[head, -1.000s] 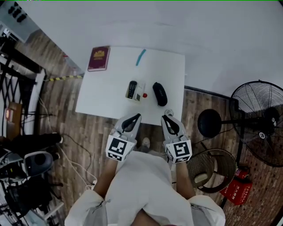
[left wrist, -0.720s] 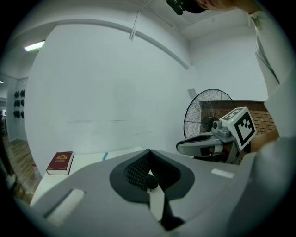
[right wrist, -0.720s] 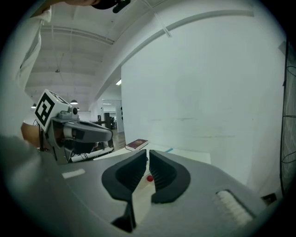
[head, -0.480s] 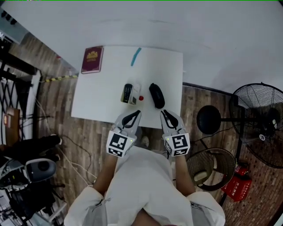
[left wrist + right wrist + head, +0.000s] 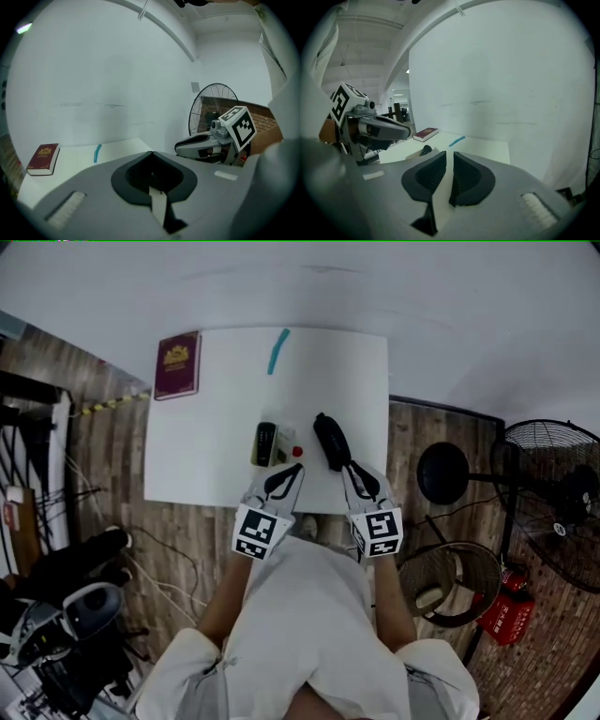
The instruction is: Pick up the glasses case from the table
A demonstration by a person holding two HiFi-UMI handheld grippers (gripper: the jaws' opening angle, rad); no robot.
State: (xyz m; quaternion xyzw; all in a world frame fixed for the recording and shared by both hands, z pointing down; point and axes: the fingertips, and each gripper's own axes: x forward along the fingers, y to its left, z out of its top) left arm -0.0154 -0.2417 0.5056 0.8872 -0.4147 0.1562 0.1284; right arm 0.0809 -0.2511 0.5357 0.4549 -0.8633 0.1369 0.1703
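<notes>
The black oval glasses case (image 5: 331,441) lies on the white table (image 5: 216,465) near its front right part. My right gripper (image 5: 354,470) hovers at the table's front edge, its tips just short of the case's near end. Its jaws (image 5: 449,154) have just been opening and stand a narrow gap apart with nothing between them. My left gripper (image 5: 286,472) hangs beside it over the front edge, close to a black remote (image 5: 265,443) and a small white item with a red spot (image 5: 292,452). Its jaws (image 5: 151,153) are shut and empty.
A dark red book (image 5: 176,365) lies at the table's far left corner and a blue pen (image 5: 277,351) near the far edge. Right of the table stand a floor fan (image 5: 553,502), a black round base (image 5: 441,498), a wire basket (image 5: 450,585) and a red object (image 5: 506,629).
Both grippers have moved forward and down from in front of the table to its near edge. The right jaws have parted slightly. The things on the table have not moved.
</notes>
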